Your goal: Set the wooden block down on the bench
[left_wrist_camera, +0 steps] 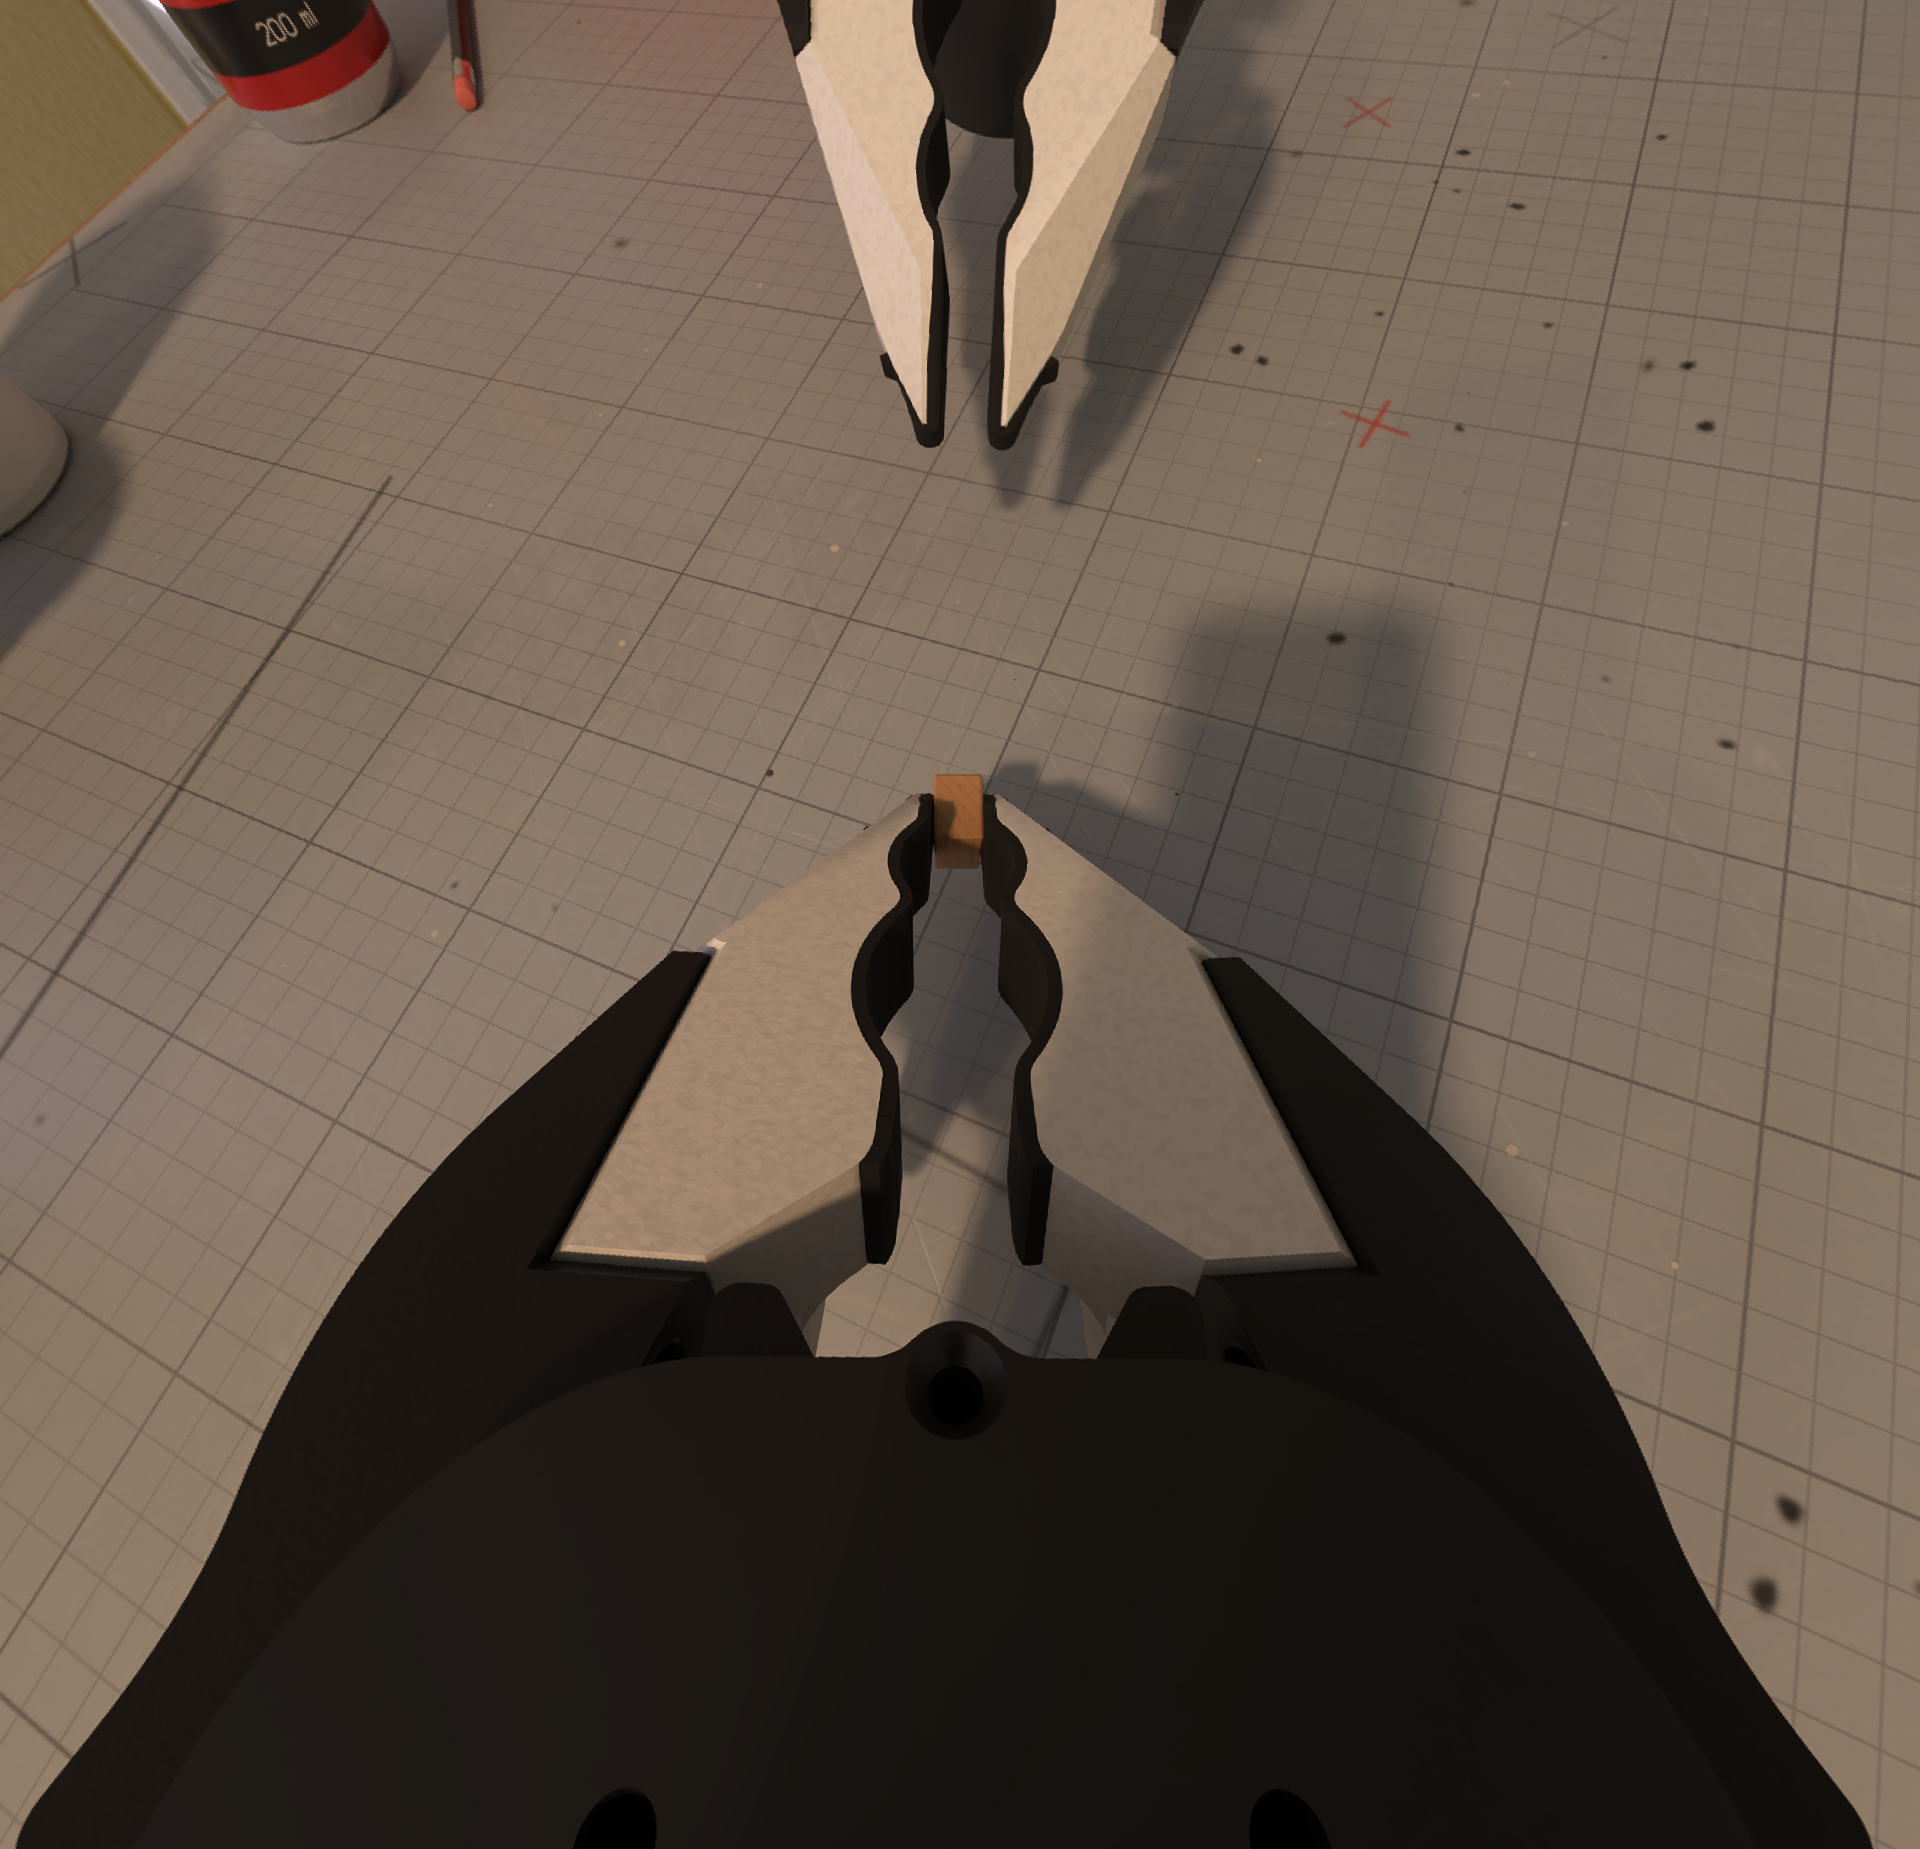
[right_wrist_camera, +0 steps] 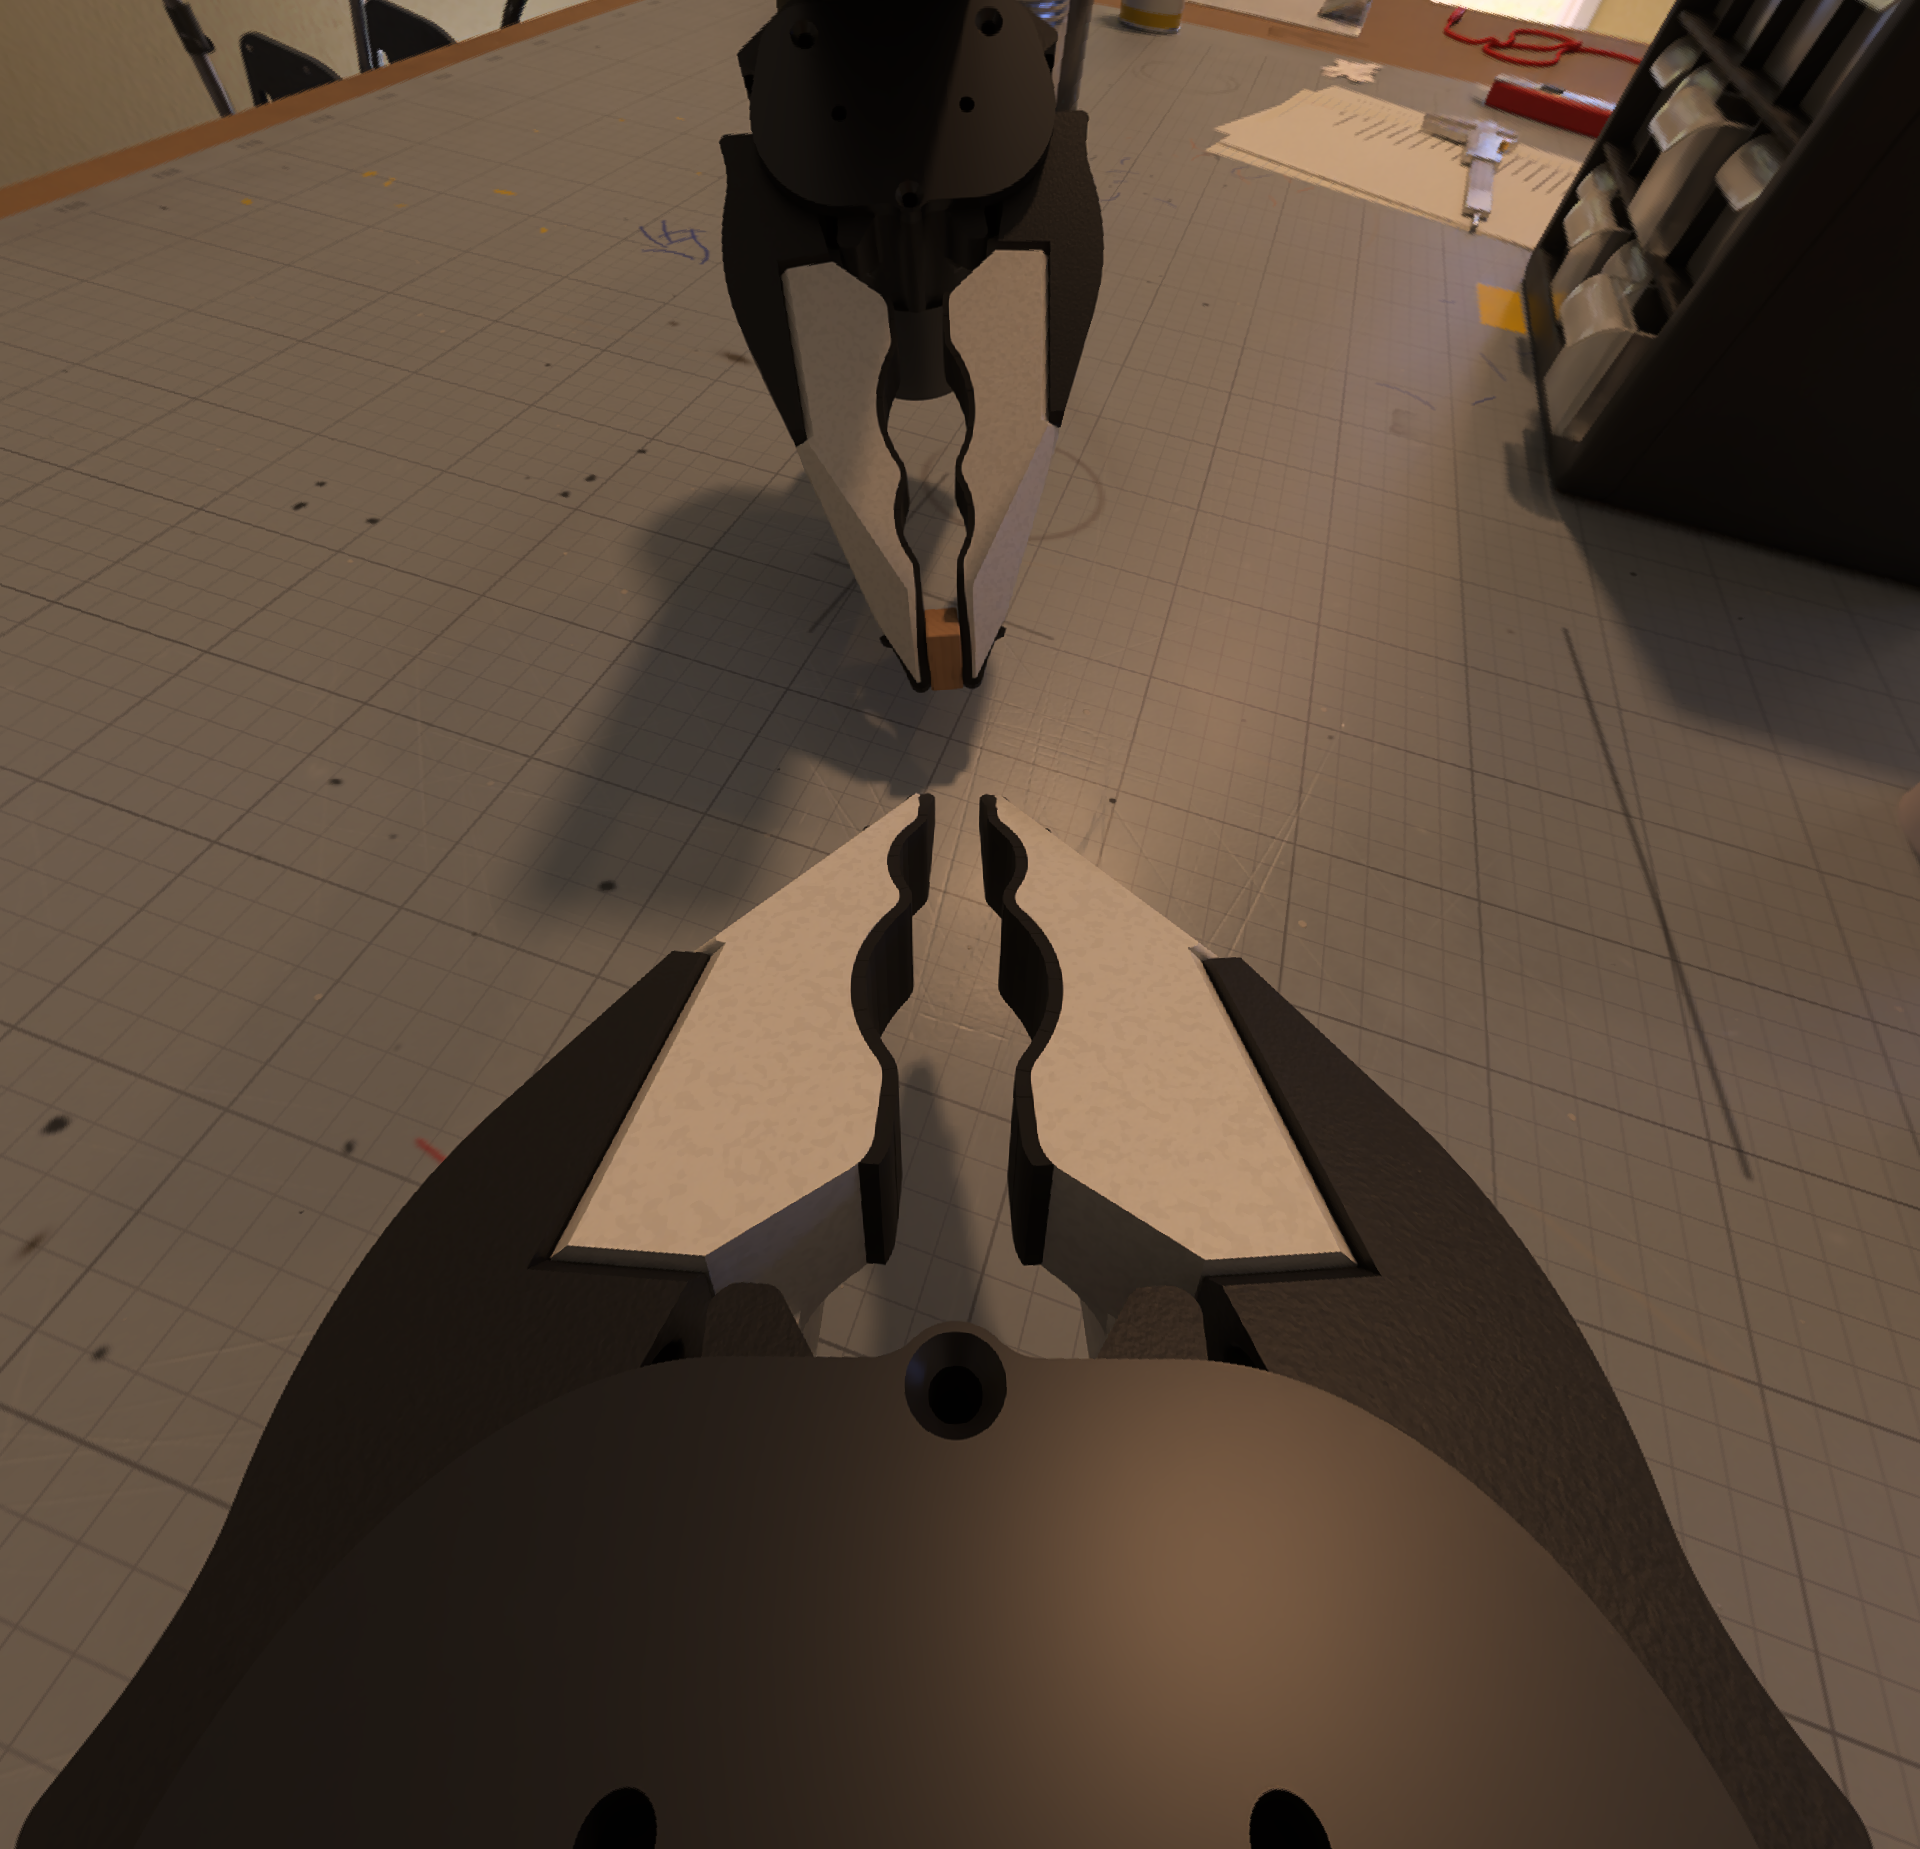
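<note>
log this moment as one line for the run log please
left gripper: jaws shut on wooden block | block: held above bench, not set down | right gripper: jaws slightly apart, empty, facing left

A red and black can [left_wrist_camera: 281, 23] stands at the top left of the left wrist view, its upper part cut off by the frame. Beside it, a thin pencil [left_wrist_camera: 460, 23] also runs past the top edge. A pale rounded object [left_wrist_camera: 26, 454] at the left edge is mostly out of frame and cannot be identified. The wooden block [left_wrist_camera: 957, 820] is partly covered by the left gripper's fingertips [left_wrist_camera: 923, 812]. In the right wrist view, a dark parts rack [right_wrist_camera: 1745, 272] is cropped at the right edge, its contents indistinct.
</note>
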`<action>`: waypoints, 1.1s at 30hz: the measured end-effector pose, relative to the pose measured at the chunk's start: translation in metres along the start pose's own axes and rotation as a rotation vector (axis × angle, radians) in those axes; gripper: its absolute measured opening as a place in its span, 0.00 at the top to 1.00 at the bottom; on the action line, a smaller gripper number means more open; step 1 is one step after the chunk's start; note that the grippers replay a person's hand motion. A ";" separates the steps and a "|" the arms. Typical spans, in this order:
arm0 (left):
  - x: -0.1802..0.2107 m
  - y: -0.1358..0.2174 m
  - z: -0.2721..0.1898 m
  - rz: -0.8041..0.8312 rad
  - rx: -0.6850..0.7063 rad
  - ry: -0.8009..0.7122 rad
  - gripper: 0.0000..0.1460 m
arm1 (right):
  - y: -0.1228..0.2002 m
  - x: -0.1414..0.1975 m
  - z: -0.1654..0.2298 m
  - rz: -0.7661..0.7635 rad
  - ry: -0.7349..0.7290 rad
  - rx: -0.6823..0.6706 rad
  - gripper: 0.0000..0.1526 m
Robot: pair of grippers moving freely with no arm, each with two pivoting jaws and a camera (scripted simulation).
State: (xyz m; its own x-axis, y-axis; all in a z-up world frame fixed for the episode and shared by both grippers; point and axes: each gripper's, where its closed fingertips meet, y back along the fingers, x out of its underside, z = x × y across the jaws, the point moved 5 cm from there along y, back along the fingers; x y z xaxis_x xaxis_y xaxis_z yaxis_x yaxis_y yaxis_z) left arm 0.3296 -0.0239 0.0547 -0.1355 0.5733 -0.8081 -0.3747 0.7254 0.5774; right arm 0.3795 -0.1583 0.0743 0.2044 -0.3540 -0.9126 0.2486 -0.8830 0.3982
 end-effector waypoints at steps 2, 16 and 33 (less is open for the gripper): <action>0.000 0.000 0.001 0.000 0.005 0.000 0.94 | 0.000 0.000 -0.001 -0.001 0.007 0.011 0.96; 0.001 -0.003 0.011 0.012 0.075 0.037 0.94 | -0.002 0.000 -0.008 0.003 -0.058 0.035 0.96; 0.004 -0.016 0.007 0.106 0.115 0.034 0.94 | -0.001 -0.004 -0.002 -0.027 -0.014 0.032 0.97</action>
State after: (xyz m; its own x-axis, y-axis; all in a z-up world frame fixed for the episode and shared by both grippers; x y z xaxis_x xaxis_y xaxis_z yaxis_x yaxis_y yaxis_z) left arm 0.3417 -0.0306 0.0432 -0.2005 0.6374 -0.7440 -0.2498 0.7011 0.6679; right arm 0.3805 -0.1552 0.0772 0.1846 -0.3344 -0.9242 0.2238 -0.9014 0.3708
